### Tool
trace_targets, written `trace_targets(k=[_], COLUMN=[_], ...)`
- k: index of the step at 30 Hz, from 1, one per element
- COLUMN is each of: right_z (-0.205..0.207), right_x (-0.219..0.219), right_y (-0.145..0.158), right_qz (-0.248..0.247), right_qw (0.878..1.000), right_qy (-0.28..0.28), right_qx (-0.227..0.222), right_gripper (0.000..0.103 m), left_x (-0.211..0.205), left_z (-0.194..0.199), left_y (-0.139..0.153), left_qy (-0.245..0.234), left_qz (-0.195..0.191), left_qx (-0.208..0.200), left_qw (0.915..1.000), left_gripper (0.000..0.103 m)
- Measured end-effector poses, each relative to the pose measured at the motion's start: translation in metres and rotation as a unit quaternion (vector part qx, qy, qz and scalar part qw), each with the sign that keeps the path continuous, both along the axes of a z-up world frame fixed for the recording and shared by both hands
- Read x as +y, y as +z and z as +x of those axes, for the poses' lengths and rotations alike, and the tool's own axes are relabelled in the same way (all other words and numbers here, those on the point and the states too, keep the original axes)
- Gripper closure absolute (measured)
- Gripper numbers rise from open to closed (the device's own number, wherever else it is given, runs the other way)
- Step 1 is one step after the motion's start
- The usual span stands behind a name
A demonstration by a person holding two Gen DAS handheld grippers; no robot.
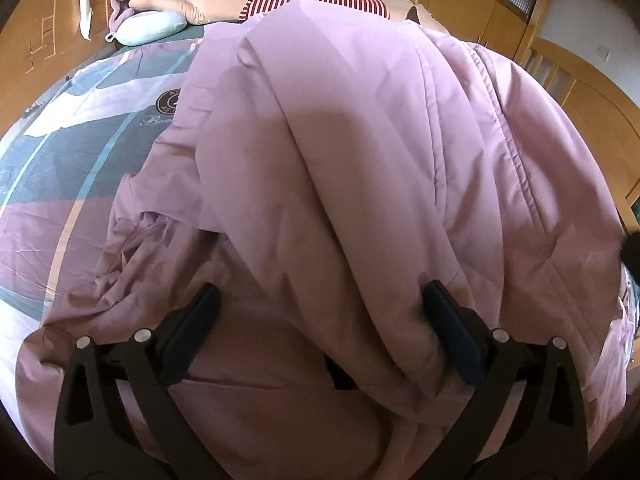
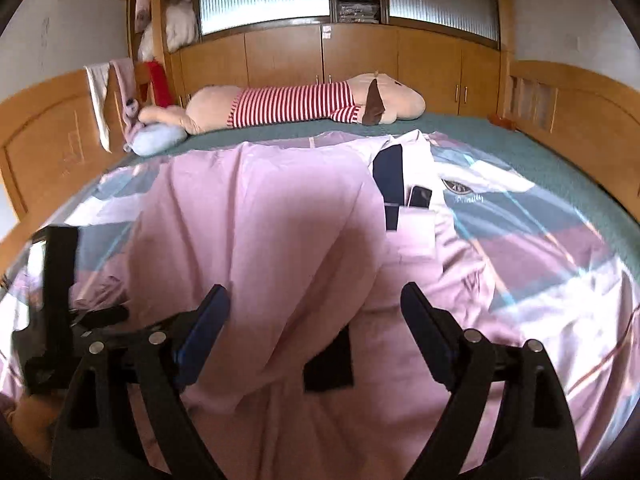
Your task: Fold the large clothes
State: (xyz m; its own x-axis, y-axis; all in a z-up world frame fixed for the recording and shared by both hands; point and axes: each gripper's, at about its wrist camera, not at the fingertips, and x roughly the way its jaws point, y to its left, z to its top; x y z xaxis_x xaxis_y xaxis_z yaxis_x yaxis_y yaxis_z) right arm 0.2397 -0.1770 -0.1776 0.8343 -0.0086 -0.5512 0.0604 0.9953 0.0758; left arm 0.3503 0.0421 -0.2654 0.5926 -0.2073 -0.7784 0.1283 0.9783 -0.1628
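Left gripper [image 1: 320,316]: jaws spread wide, gripping nothing — a thick fold of pink garment [image 1: 340,152] bulges between the fingers. Garment heaped on patterned bedsheet [image 1: 80,148], spread across the near half of the bed. Pale blue pillow [image 1: 150,28] at far left, near wooden headboard [image 1: 40,40]. Striped plush toy [image 2: 288,106] along the far edge, beside wooden cabinets [image 2: 320,54]. Right gripper [image 2: 316,312]: jaws likewise wide apart — pink fabric beneath, nothing clamped. Dark collar lining [image 2: 388,172] exposed on the garment's right side
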Motion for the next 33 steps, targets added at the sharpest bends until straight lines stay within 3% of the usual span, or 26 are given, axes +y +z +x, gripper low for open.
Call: trace_targets(k=[3, 6, 11, 17, 20, 22, 24, 29, 31, 33], right_z=[0.021, 0.047, 0.058, 0.056, 0.055, 0.056, 0.056, 0.051, 0.043, 0.025], right_x=[-0.001, -0.004, -0.034, -0.03, -0.031, -0.03, -0.031, -0.032, -0.032, -0.029], right_y=[-0.016, -0.053, -0.08, -0.083, -0.084, -0.083, -0.083, -0.082, -0.074, -0.056], right_qz=[-0.027, -0.047, 0.033, 0.02, 0.029, 0.029, 0.028, 0.032, 0.041, 0.044], right_qw=[0.999, 0.996, 0.993, 0.994, 0.994, 0.994, 0.994, 0.995, 0.996, 0.998], right_qy=[-0.011, -0.02, -0.041, -0.04, -0.037, -0.036, -0.036, -0.034, -0.033, -0.027], right_qx=[0.012, 0.069, 0.11, 0.103, 0.098, 0.096, 0.095, 0.093, 0.073, 0.025], right_gripper=[0.015, 0.015, 0.003, 0.001, 0.001, 0.001, 0.001, 0.001, 0.001, 0.001], left_x=[0.001, 0.0, -0.004, -0.003, 0.006, 0.007, 0.002, 0.009, 0.009, 0.009], left_z=[-0.002, -0.002, -0.002, -0.003, -0.013, -0.015, -0.009, 0.0, 0.0, 0.0], left_y=[0.0, 0.0, 0.0, 0.004, 0.019, 0.025, 0.017, 0.004, 0.003, 0.003], left_qy=[0.0, 0.0, -0.005, -0.004, 0.019, 0.027, 0.024, 0.029, 0.03, 0.03], left_qz=[-0.001, 0.0, 0.013, 0.006, -0.029, -0.016, 0.021, -0.004, 0.001, 0.005], left_qx=[0.0, 0.001, 0.001, -0.003, -0.046, -0.062, -0.043, -0.012, -0.015, -0.015], left_qw=[1.0, 1.0, 0.9999, 1.0, 0.9984, 0.9976, 0.9986, 0.9995, 0.9994, 0.9994], left_gripper=[0.002, 0.002, 0.002, 0.002, 0.002, 0.002, 0.002, 0.002, 0.002, 0.002])
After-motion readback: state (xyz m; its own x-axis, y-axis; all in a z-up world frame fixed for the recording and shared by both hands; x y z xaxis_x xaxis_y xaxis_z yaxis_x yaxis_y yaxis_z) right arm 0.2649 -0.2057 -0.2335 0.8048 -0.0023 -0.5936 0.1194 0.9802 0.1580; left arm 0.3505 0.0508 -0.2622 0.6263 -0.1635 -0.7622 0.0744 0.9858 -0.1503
